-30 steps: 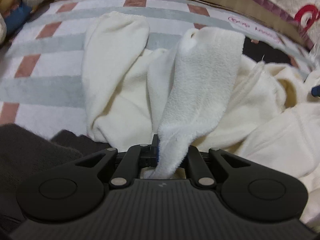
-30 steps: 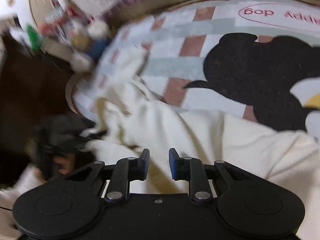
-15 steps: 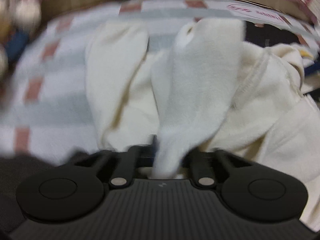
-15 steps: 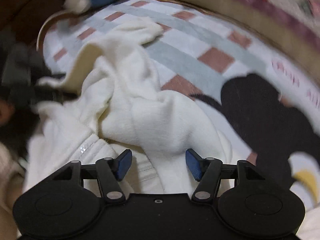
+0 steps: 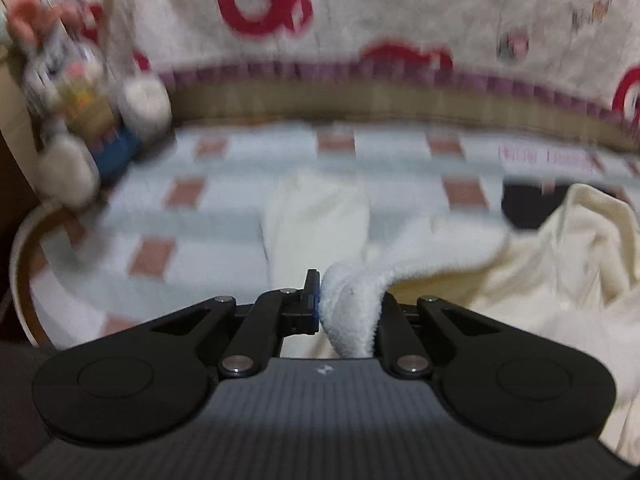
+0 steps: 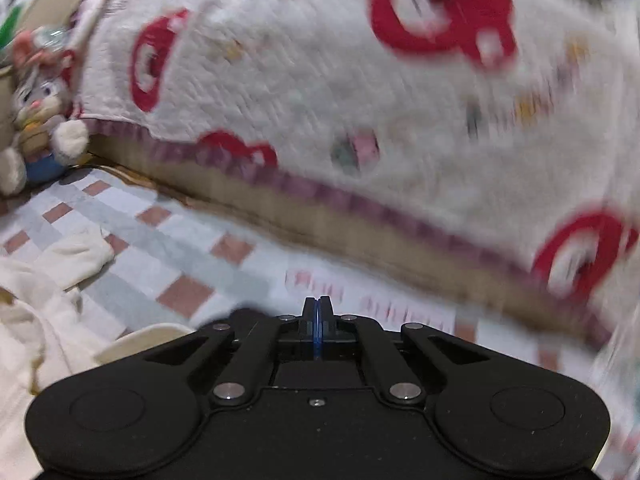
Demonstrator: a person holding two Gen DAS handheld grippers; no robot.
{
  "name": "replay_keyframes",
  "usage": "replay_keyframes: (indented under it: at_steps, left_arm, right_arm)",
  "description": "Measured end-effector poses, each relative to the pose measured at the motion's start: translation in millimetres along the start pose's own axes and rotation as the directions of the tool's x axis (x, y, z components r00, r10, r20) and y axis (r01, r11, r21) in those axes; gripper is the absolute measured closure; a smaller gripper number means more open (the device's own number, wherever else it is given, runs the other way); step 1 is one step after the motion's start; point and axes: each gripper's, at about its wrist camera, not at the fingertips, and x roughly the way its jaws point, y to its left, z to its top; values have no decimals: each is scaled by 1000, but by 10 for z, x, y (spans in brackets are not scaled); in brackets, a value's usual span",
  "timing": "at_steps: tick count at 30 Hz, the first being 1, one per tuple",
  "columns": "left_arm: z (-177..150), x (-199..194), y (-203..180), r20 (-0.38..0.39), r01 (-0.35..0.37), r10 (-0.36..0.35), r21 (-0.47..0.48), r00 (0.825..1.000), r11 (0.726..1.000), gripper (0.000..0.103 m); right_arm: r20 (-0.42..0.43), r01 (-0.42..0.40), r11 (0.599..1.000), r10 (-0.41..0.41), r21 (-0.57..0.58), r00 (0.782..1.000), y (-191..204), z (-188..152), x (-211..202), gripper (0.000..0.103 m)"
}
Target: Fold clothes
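A cream fleece garment (image 5: 560, 272) lies crumpled on the checked sheet (image 5: 208, 216), one sleeve (image 5: 316, 216) stretched out flat ahead. My left gripper (image 5: 348, 292) is shut on a white fleecy fold of it (image 5: 352, 312), lifted off the bed; the cloth hides the right finger. In the right wrist view the same garment (image 6: 48, 304) sits at the lower left. My right gripper (image 6: 318, 308) is shut, its blue pads pressed together with nothing visible between them, raised above the sheet (image 6: 160, 248) and to the right of the garment.
A white quilt with red prints (image 5: 360, 20) (image 6: 320, 80) is piled along the far side. A plush toy (image 5: 76, 92) (image 6: 40, 120) sits at the far left. A black cartoon print (image 5: 520, 204) marks the sheet. The bed's rounded edge (image 5: 20, 264) curves at the left.
Both views have tilted upward, now showing the quilt. The left gripper rose with the fleece fold still held. The right gripper's jaws, wide over the garment half a second ago, have shut empty.
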Motion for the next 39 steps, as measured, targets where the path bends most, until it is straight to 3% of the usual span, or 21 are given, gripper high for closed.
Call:
replay_keyframes:
  at_steps: [2, 4, 5, 6, 8, 11, 14, 17, 19, 23, 27, 28, 30, 34, 37, 38, 39]
  left_arm:
    - [-61, 93, -1, -48, 26, -27, -16, 998, 1000, 97]
    - [-89, 140, -1, -66, 42, -44, -25, 997, 999, 97]
    - [-86, 141, -3, -63, 41, -42, -20, 997, 999, 97]
    - [-84, 139, -10, -57, 35, -36, -12, 998, 999, 97]
    - [-80, 145, -13, -52, 28, -28, -1, 998, 1000, 97]
    - [-67, 178, -8, -61, 30, -30, 5, 998, 1000, 97]
    - [-66, 189, -15, -72, 29, -28, 16, 997, 999, 95]
    - [-64, 182, -2, -78, 27, -26, 12, 997, 1000, 95]
    - [-58, 179, 9, -81, 29, -29, 8, 996, 1000, 95]
    - [-53, 164, -12, -84, 28, -27, 20, 996, 999, 95]
    - [-56, 159, -54, -90, 44, -40, 36, 995, 998, 95]
    - [-57, 158, -62, -91, 46, -42, 38, 995, 998, 95]
    - [-61, 162, -68, -94, 46, -41, 42, 995, 998, 95]
    - [-69, 185, -55, -105, 38, -34, 37, 994, 999, 95]
    - [-89, 225, -48, -124, 32, -28, 33, 992, 999, 94]
    - [-95, 237, -41, -129, 30, -26, 29, 991, 999, 94]
    - [-100, 245, -30, -134, 29, -26, 22, 991, 999, 94]
  right_arm:
    - [-99, -52, 997, 58, 62, 993, -59, -138, 121, 93]
    - [-161, -106, 987, 125, 120, 979, -35, -267, 184, 93]
    - [-183, -131, 980, 157, 149, 970, -13, -327, 204, 80]
    - [-204, -145, 972, 183, 188, 962, 10, -367, 245, 58]
    - [-243, -168, 949, 235, 265, 941, 56, -447, 327, 44]
    - [-297, -171, 915, 289, 365, 910, 145, -551, 460, 44]
    - [-312, -220, 898, 349, 381, 884, 295, -566, 548, 44]
    - [-416, -262, 931, 350, 256, 839, 545, -618, 572, 43]
    - [-524, -259, 954, 300, 151, 797, 699, -711, 557, 41]
    - [-661, -313, 949, 257, 34, 705, 879, -907, 337, 41]
    - [-709, -336, 942, 254, 25, 658, 899, -1037, 126, 41]
    - [-713, -333, 942, 254, 31, 653, 896, -1071, 100, 41]
    - [-701, -308, 951, 239, 29, 672, 883, -1105, 85, 41]
    - [-627, -235, 971, 205, 36, 752, 819, -1076, 120, 39]
    - [-587, -220, 975, 198, 34, 785, 778, -1116, 179, 37]
    - [-591, -237, 971, 216, 43, 777, 755, -1147, 188, 40]
    - [-582, -251, 965, 244, 71, 776, 708, -1132, 158, 60]
